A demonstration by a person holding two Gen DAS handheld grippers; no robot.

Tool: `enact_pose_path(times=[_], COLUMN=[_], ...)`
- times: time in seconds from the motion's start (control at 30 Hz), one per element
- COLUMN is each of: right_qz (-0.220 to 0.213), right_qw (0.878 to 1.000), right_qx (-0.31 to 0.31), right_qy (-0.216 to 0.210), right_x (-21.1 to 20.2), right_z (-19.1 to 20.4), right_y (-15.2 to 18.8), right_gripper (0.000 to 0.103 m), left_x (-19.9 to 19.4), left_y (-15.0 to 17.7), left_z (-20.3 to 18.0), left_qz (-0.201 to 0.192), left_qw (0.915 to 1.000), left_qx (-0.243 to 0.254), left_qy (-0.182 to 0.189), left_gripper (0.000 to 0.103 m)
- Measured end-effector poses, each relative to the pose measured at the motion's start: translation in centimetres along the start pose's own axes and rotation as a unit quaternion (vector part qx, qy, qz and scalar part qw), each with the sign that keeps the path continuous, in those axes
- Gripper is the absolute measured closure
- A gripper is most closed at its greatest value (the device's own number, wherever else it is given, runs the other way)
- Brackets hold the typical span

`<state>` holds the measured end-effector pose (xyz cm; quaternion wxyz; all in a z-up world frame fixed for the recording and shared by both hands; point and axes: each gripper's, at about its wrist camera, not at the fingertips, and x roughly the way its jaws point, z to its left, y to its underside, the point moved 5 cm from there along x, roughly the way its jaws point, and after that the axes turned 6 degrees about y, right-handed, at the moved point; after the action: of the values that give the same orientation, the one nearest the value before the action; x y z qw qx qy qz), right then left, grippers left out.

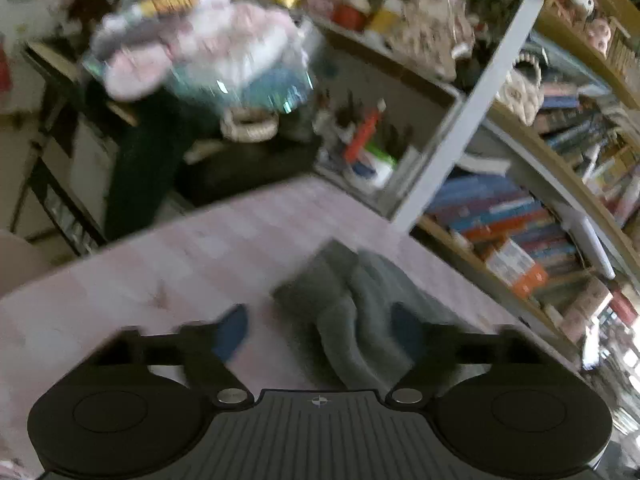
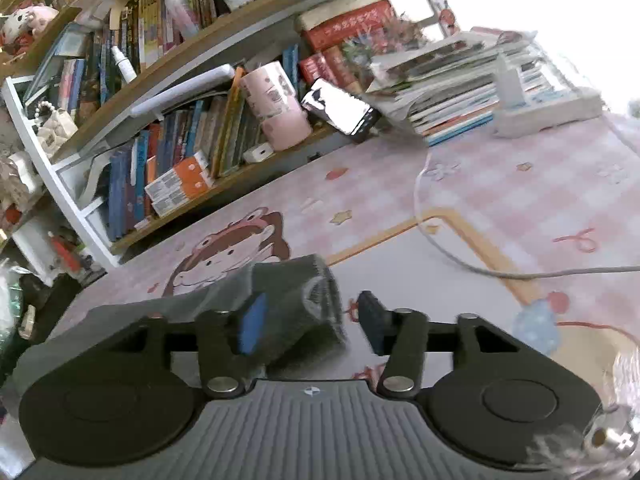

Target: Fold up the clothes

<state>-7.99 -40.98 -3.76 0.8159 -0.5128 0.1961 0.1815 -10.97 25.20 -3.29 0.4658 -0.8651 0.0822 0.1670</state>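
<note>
Mid-fold: a grey knitted garment (image 2: 288, 312) lies bunched on the pink checked cartoon-print desk mat (image 2: 500, 200), both the left gripper (image 1: 320, 332) and right gripper (image 2: 308, 320) spread wide, gripping nothing; next, seemingly, each must close on an edge.

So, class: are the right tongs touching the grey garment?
Cannot tell. In the right wrist view the open right tongs straddle the grey garment; the left pad overlaps it, but contact isn't plain.

Bare pink mat (image 2: 520, 184) ahead; bookshelf (image 2: 168, 168), book stack (image 2: 460, 92) and cable (image 2: 460, 256) hem it in.
</note>
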Motion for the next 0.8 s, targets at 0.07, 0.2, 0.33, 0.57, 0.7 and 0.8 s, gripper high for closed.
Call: enact_pose_path(times=[0.07,0.2,0.33,0.57,0.7,0.8], right_qz=[0.013,0.035,0.042,0.057,0.01,-0.002], right_qw=[1.0,0.999,0.999,0.998,0.999,0.999], right_qx=[0.007,0.02,0.012,-0.016,-0.049,-0.039], right_qy=[0.002,-0.004,-0.006,-0.017,-0.001,-0.004], right_x=[0.0,0.9,1.9,4.5,5.5,5.7], right_z=[-0.4,-0.2,0.7,2.6,3.7,3.8], right_y=[0.3,0.8,0.9,0.1,-2.4,-2.6], right_gripper=[0.047,0.04,0.043,0.076,0.086,0.087], left_x=[0.4,2.1,3.6,7.4,6.9,5.6], left_y=[0.1,0.8,0.9,1.6,-0.4,-0.6], left_z=[0.4,0.4,-0.5,-2.5,-3.0,-2.6], left_qz=[0.014,0.031,0.038,0.063,0.014,-0.021], left_qw=[0.9998,0.9993,0.9992,0.9958,0.9903,0.9869], left_qx=[-0.003,-0.009,-0.014,-0.038,-0.091,-0.113], left_qy=[-0.015,-0.02,-0.008,0.055,0.104,0.113], left_gripper=[0.018,0.017,0.019,0.091,0.092,0.092])
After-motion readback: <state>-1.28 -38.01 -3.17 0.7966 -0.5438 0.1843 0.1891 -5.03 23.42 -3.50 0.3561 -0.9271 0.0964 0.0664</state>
